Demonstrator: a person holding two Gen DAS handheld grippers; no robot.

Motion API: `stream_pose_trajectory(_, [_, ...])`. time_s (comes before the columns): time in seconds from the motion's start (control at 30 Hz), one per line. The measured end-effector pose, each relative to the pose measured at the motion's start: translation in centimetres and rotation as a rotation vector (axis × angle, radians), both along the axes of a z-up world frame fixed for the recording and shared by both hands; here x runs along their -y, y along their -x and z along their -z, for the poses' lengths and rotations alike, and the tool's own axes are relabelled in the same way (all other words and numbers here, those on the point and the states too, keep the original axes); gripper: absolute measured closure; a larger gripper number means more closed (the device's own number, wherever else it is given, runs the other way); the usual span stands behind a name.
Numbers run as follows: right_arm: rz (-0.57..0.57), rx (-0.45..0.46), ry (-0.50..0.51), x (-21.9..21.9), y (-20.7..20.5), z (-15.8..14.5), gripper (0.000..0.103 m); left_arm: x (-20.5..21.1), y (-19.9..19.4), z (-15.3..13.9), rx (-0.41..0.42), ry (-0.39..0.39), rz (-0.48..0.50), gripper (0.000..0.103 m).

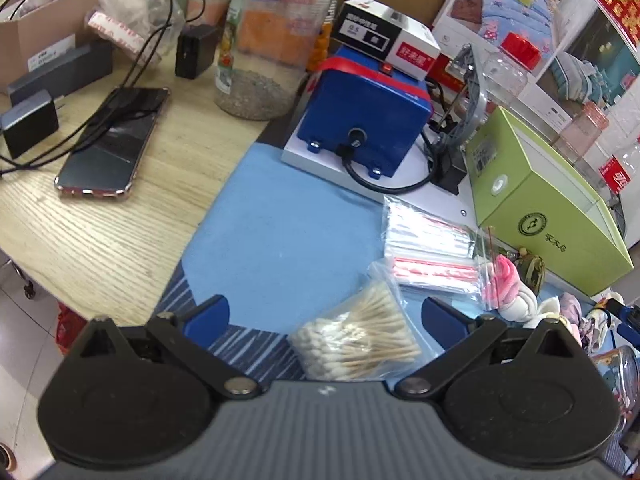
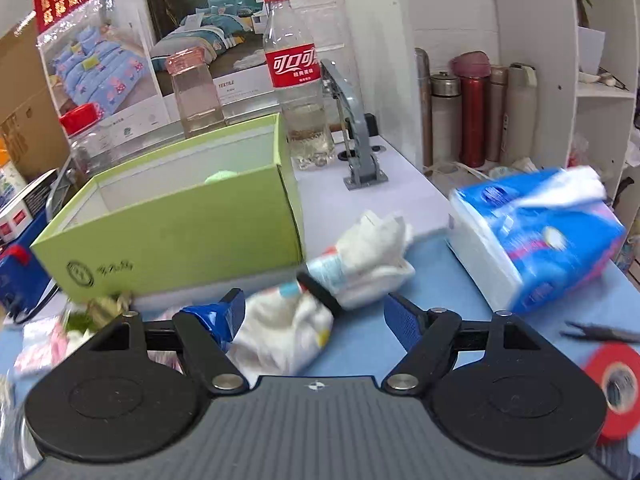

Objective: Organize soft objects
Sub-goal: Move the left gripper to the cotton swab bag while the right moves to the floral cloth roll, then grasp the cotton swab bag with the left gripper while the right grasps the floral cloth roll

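In the right wrist view my right gripper point(image 2: 316, 314) stands open above the blue mat point(image 2: 424, 276). A crumpled white sock point(image 2: 284, 332) lies under it by the left finger, and the right finger is clear of it. A second white sock bundle point(image 2: 372, 252) lies just ahead. The open green box point(image 2: 180, 232) holds a pale green soft thing point(image 2: 220, 178). In the left wrist view my left gripper point(image 1: 326, 312) is open over a bag of cotton swabs point(image 1: 360, 340). A pink and white sock bundle point(image 1: 508, 280) rests by the green box point(image 1: 540, 208).
A blue tissue pack point(image 2: 540, 240), tweezers point(image 2: 600, 334) and a red tape roll point(image 2: 612, 384) lie at the right. A cola bottle point(image 2: 296, 80) and a jar point(image 2: 196, 92) stand behind the box. A blue machine point(image 1: 364, 120), zip bags point(image 1: 432, 248) and a phone point(image 1: 112, 144) are on the left side.
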State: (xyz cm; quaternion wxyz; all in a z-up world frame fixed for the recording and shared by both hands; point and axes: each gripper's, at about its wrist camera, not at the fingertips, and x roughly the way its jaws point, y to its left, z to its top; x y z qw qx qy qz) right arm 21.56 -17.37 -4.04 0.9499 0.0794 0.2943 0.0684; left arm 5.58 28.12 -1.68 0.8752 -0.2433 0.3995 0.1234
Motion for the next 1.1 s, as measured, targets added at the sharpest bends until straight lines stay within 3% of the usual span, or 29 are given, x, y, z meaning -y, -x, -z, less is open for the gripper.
stream_pose_trajectory(0.2, [0.030, -0.110, 0.156, -2.2, -4.8, 2.3, 0.040, -1.0, 0.1, 0.5, -0.014, 0.009, -0.039, 0.002])
stream_pose_trajectory(0.43, [-0.098, -0.137, 0.171, 1.3, -1.3, 3.1, 0.040, 0.6, -0.3, 0.3, -0.010, 0.010, 0.012, 0.002])
stream_pose_trajectory(0.7, [-0.279, -0.220, 0.323, 4.2, 2.5, 1.6, 0.039, 2.1, 0.1, -0.3, -0.002, -0.017, 0.026, 0.002])
stream_pose_trajectory(0.87, [-0.225, -0.158, 0.208, 4.1, 4.1, 1.5, 0.039, 2.1, -0.1, -0.3, -0.017, -0.041, 0.020, 0.002])
stream_pose_trajectory(1.0, [-0.124, -0.128, 0.221, 2.7, 2.8, 3.4, 0.039, 1.7, 0.4, -0.3, -0.026, -0.042, 0.007, 0.002])
stream_pose_trajectory(1.1, [-0.083, -0.091, 0.176, 2.7, 2.7, 4.0, 0.037, 1.7, 0.2, 0.1, -0.028, -0.010, 0.005, 0.002])
